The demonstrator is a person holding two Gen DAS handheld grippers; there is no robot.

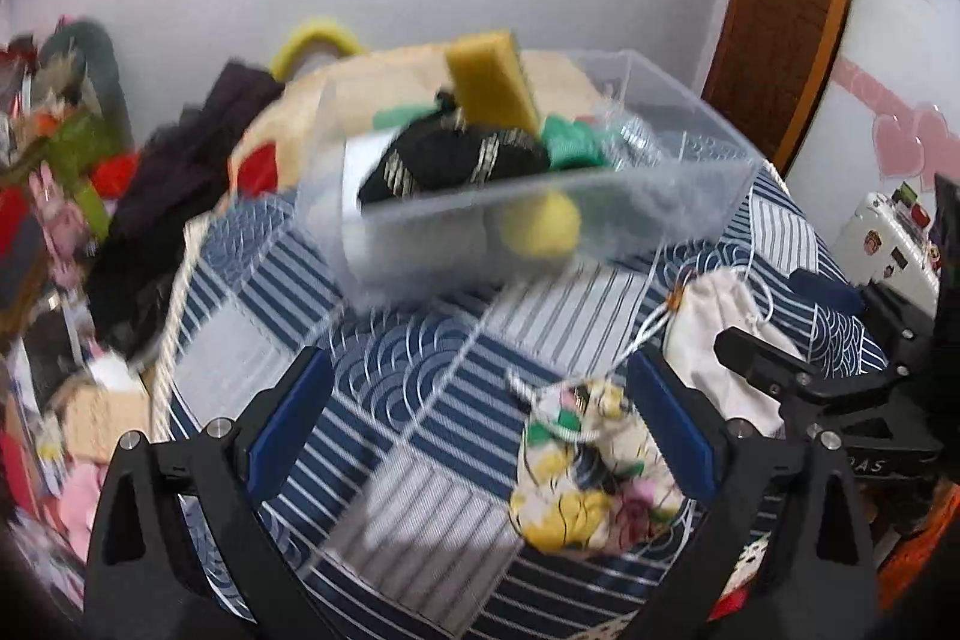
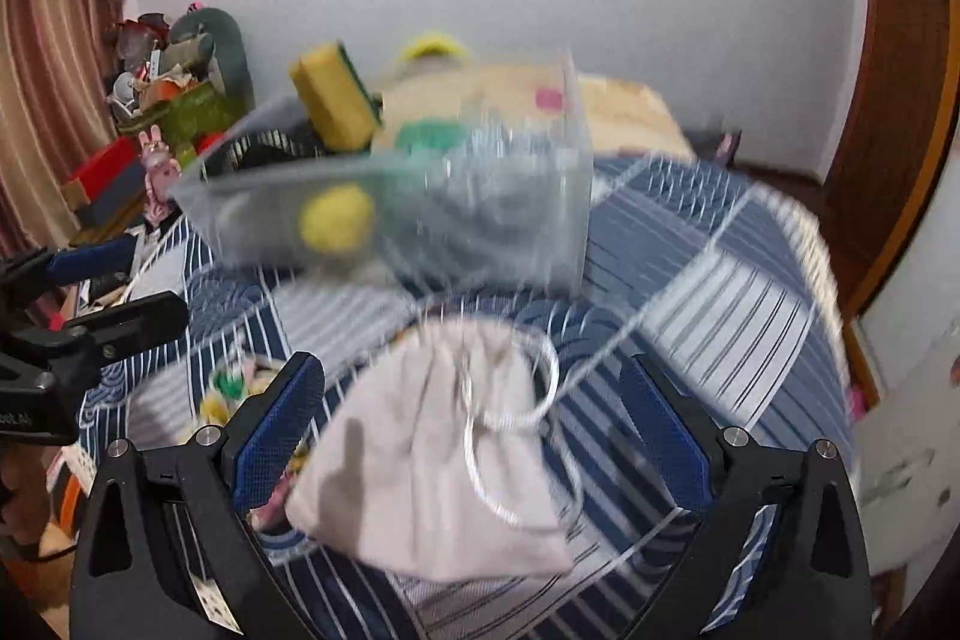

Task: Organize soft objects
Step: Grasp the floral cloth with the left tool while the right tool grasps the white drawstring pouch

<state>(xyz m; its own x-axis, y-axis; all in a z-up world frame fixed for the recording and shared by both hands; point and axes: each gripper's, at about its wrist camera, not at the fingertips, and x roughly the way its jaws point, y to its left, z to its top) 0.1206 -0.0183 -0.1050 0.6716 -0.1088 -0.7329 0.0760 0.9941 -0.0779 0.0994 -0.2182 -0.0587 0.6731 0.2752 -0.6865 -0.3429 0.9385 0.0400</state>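
Note:
A clear plastic bin [image 1: 690, 196] stands on the blue patterned bedspread and holds a yellow sponge [image 1: 489, 79], a black pouch [image 1: 456, 160], green cloth [image 1: 570, 142] and a yellow ball [image 1: 540, 223]. The bin also shows in the right wrist view [image 2: 540, 220]. My left gripper [image 1: 480, 400] is open over the bedspread, with a floral drawstring pouch [image 1: 588, 472] by its right finger. My right gripper [image 2: 474, 412] is open around a plain beige drawstring pouch [image 2: 420, 448]. The beige pouch also shows in the left wrist view [image 1: 720, 334], beside the right gripper [image 1: 828, 358].
The bedspread [image 1: 372, 400] covers a bed. Clutter of boxes and toys [image 2: 168, 100] sits at the left by a curtain. Dark clothes [image 1: 156, 208] lie left of the bin. A wooden door frame [image 2: 888, 100] is on the right. The frames are motion-blurred.

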